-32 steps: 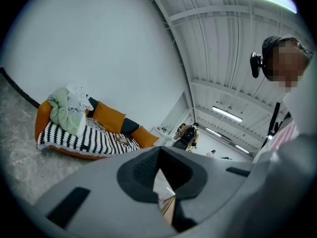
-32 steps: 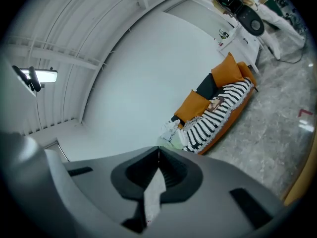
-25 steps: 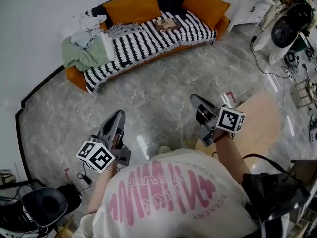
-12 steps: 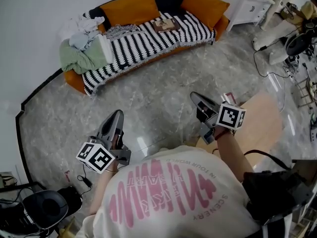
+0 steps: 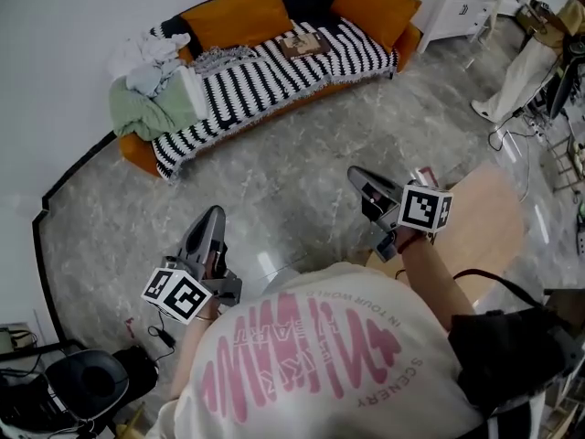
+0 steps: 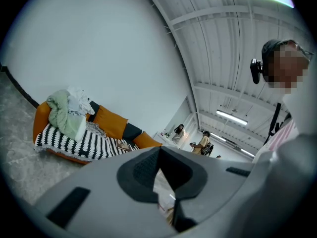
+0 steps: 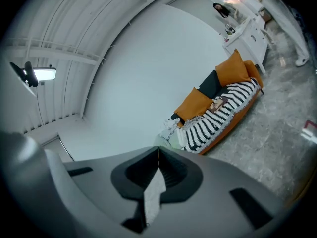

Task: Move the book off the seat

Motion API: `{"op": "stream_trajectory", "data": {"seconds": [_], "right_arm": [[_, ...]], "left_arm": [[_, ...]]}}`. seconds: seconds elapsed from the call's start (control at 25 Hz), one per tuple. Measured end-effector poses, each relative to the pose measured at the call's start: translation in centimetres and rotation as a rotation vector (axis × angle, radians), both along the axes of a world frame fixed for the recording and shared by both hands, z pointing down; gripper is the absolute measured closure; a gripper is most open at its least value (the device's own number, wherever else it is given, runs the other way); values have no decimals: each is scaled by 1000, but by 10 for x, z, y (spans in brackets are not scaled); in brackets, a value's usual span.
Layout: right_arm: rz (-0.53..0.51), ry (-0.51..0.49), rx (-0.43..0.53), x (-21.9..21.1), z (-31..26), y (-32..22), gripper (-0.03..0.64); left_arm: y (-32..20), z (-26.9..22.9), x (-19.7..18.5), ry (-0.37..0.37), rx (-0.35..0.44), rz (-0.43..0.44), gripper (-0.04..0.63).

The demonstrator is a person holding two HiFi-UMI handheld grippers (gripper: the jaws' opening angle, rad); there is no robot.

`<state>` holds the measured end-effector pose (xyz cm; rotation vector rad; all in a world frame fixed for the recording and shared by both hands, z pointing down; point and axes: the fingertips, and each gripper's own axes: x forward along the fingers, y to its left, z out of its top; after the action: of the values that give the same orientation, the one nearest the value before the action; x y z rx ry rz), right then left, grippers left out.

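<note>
The book [image 5: 304, 44] lies flat on the striped blanket of the orange sofa [image 5: 274, 71], near its right end, far across the floor from me. It also shows small in the left gripper view as the book [image 6: 121, 145], and in the right gripper view as the book [image 7: 218, 103]. My left gripper [image 5: 213, 216] hangs over the grey marble floor, jaws together and empty. My right gripper [image 5: 356, 176] is also shut and holds nothing. Both point roughly toward the sofa. In their own views, the left gripper [image 6: 159, 150] and right gripper [image 7: 158, 150] show tips that meet.
A heap of clothes [image 5: 146, 90] covers the sofa's left end, and orange cushions [image 5: 242, 12] line its back. A white cabinet [image 5: 457, 3] stands at the far right. A round wooden table [image 5: 489, 227] is beside my right arm. A black chair [image 5: 82, 382] and cables sit at the lower left.
My right gripper has drifted slightly left and forward. The left gripper has stayed put. At the top right, a black chair has left the view and a person's legs now show.
</note>
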<state>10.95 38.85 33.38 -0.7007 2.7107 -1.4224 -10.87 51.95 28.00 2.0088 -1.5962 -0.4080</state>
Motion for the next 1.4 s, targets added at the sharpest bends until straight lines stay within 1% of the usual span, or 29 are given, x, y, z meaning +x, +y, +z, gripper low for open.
{"op": "stream_trajectory", "data": {"seconds": [0.12,0.24,0.4,0.52,0.8,1.04,1.16,1.24,1.32,1.4], "right_arm": [[-3,3,25,1,-4,-1,605],[7,-3,24,4,-2,-1,604],[35,-21,-5,12,3,-2,604],[51,-28,-12,14,4,-4,605],[127,-57,-31,17,17,-12,606],[146,-34,-27,12,23,-20,606],[177,-47,-19,14,26,-29,605],[196,-65,-29,10,29,-37,604],[210,-72,-58,-5,29,-50,604],[230,-50,-87,-21,29,-66,605]], "left_arm": [[-3,-1,-1,7,21,-8,588],[-4,-2,2,-5,27,1,588],[-3,-2,6,-27,6,15,588],[-7,-1,4,-24,-8,22,588],[-31,1,2,-60,-8,86,588],[-44,1,-19,-77,2,41,588],[-51,7,-22,-77,9,45,588],[-58,12,-27,-82,1,50,588],[-74,12,-45,-71,-21,51,588],[-97,8,-68,-57,-39,56,588]]}}
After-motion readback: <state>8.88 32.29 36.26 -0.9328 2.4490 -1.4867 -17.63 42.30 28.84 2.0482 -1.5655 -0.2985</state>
